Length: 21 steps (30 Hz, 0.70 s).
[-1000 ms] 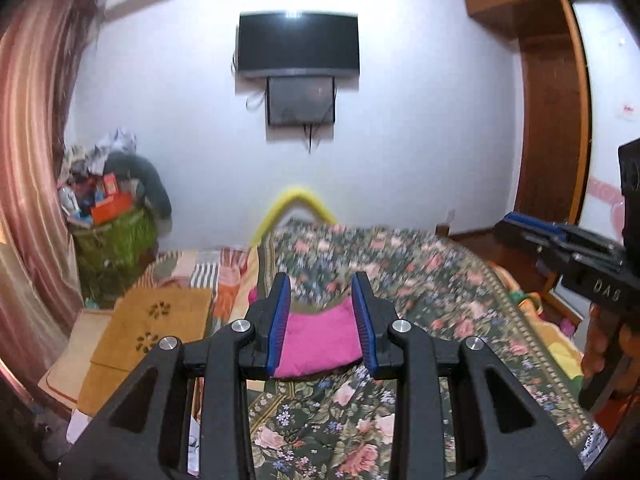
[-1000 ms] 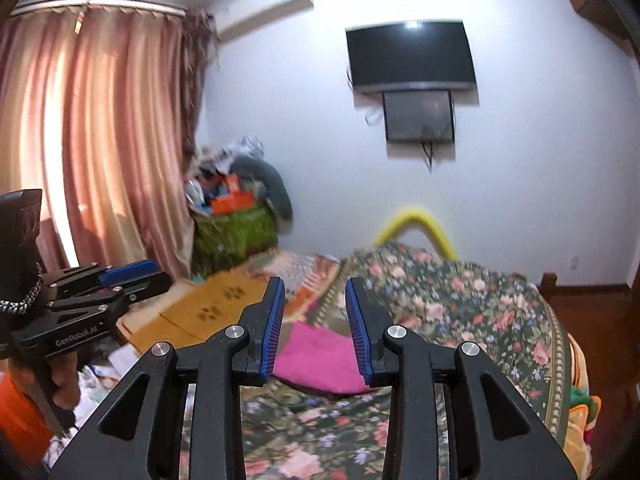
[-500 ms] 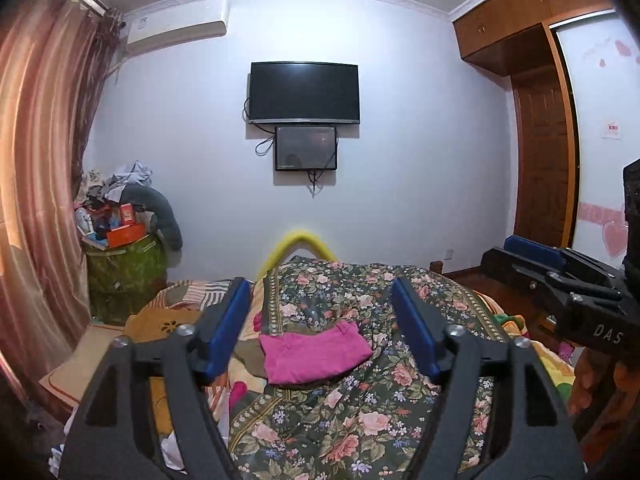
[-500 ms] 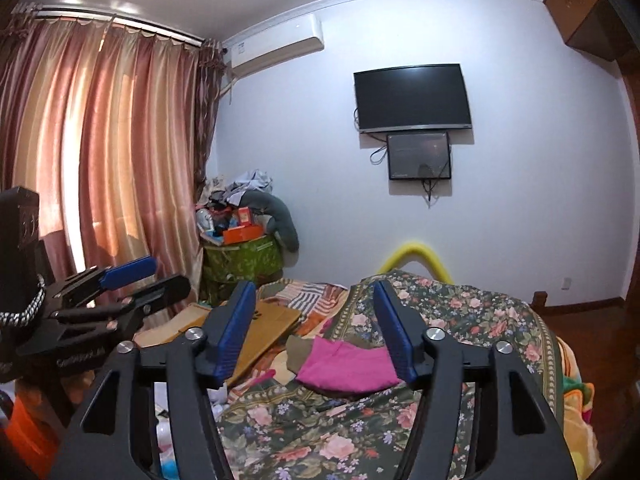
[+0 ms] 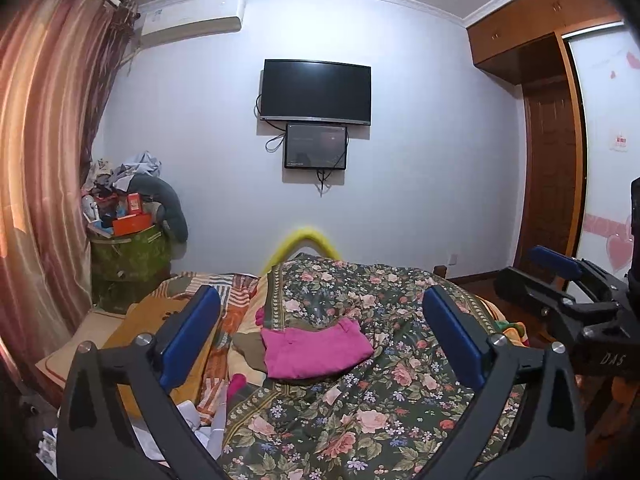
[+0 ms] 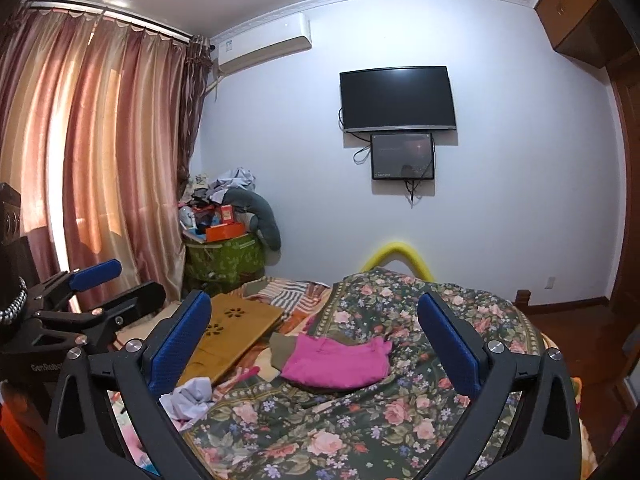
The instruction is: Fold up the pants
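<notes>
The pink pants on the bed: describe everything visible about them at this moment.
The pink pants are a bright magenta garment of soft, matte cloth, folded into a compact, roughly rectangular bundle with a slightly ruffled far edge. They lie flat on the floral bedspread, near its left border, with an olive-brown cloth tucked beside and partly under their left end. Neither hand-held gripper touches them: the left hand-held gripper and right hand-held gripper both stand wide open, well short of the bundle.

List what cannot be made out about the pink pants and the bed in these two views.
- Pink pants: underside and fold layers hidden in both views.
- Olive cloth: mostly covered by the pants; its kind is unclear.
- Bed: near end cut off by the frame edge and the left gripper.
</notes>
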Each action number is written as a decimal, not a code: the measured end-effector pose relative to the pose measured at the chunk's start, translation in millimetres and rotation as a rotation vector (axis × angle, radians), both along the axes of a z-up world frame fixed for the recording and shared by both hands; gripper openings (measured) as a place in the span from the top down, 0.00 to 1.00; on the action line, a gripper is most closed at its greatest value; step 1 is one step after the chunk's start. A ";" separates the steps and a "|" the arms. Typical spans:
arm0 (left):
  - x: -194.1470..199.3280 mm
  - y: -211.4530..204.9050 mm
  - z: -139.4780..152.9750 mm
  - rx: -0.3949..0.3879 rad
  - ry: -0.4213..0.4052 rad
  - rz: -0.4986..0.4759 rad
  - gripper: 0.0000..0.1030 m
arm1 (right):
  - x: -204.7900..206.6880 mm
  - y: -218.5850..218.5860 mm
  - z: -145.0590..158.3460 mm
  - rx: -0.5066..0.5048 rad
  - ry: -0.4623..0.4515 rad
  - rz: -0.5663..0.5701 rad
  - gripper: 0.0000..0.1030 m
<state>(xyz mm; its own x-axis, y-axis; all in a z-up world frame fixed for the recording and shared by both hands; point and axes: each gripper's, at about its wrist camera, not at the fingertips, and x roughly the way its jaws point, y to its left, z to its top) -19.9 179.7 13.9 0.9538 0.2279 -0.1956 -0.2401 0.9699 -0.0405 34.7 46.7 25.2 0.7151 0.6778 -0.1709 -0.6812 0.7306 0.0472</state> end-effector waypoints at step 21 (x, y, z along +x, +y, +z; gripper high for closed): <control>5.5 2.0 -8.2 -0.003 0.014 0.007 0.00 | -4.6 -2.6 -0.9 -0.003 0.023 0.020 0.00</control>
<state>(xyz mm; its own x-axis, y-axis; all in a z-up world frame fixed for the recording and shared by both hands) -14.3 181.7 5.7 0.9494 0.2337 -0.2098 -0.2473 0.9681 -0.0404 30.1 44.1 24.3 0.6976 0.6910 -0.1893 -0.6941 0.7173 0.0608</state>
